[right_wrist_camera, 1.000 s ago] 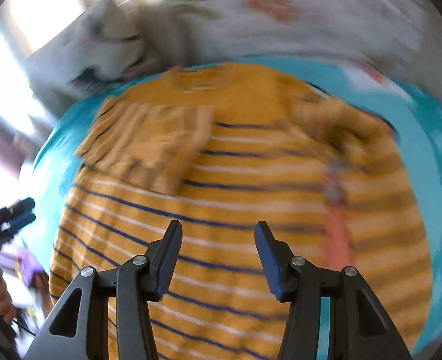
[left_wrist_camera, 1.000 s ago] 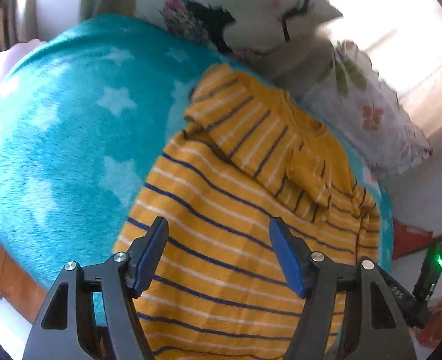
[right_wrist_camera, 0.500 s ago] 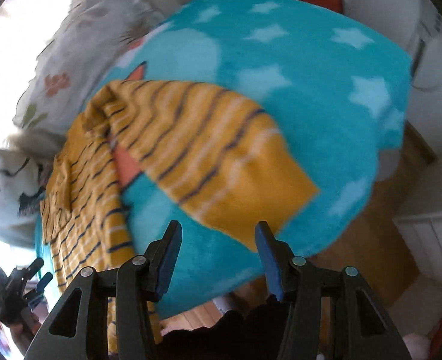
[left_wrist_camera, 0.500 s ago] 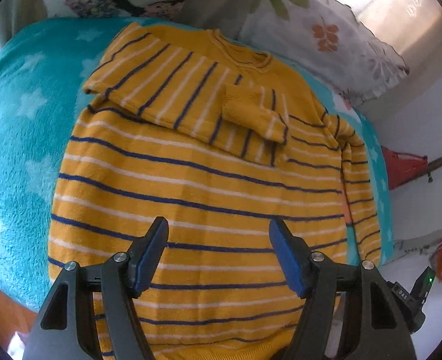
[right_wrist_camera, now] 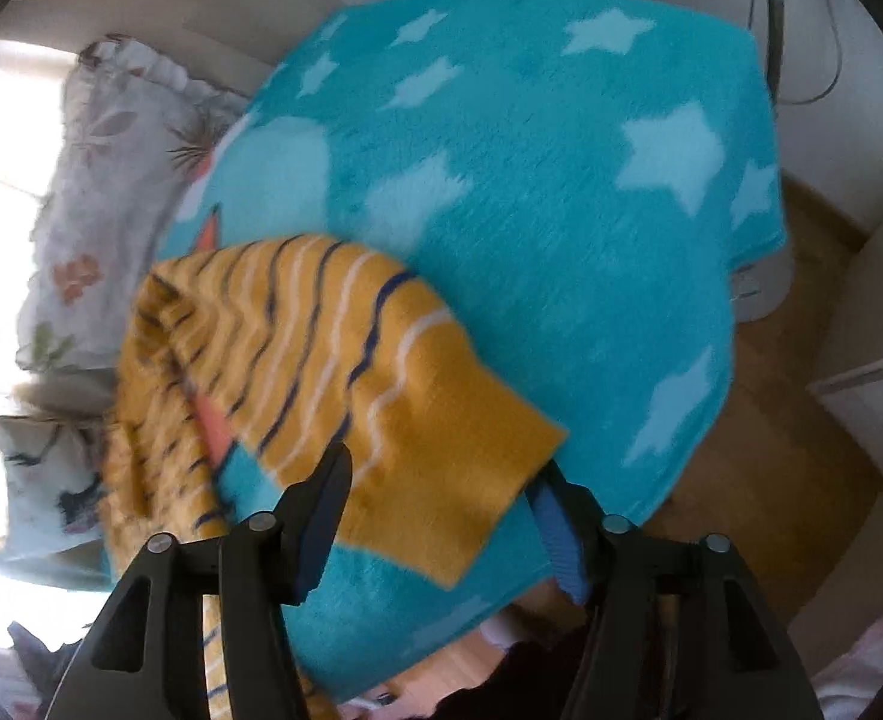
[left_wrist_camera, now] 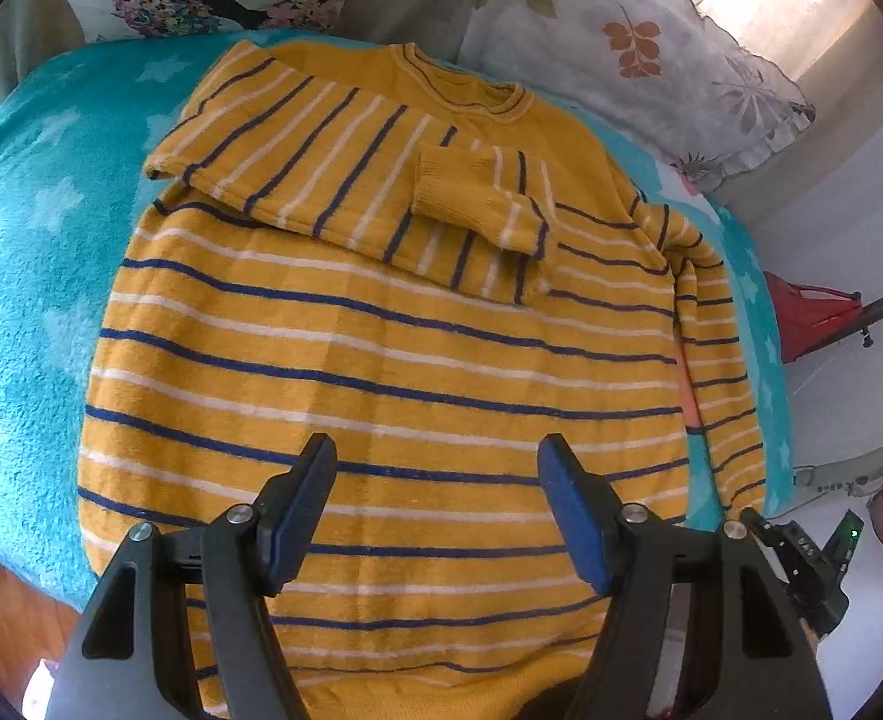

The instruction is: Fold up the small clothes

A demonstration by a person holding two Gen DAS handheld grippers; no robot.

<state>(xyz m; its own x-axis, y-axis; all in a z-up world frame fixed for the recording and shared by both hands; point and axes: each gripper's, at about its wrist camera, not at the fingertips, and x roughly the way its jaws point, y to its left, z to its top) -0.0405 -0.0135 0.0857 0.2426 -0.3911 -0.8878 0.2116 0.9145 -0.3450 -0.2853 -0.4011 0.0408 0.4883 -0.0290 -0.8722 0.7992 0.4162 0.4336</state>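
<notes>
Yellow striped sweater [left_wrist_camera: 393, 360] lying flat on the star-patterned teal blanket [left_wrist_camera: 27, 276], one sleeve [left_wrist_camera: 345, 180] already folded across the chest and the other sleeve [right_wrist_camera: 381, 396] unfolded between the spread fingers of the right gripper [right_wrist_camera: 441, 516]; left gripper [left_wrist_camera: 435, 510] open, empty, above the hem.

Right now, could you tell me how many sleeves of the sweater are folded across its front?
1: the folded sleeve lies across the sweater's chest; the other sleeve lies unfolded along the sweater's right edge.
</notes>
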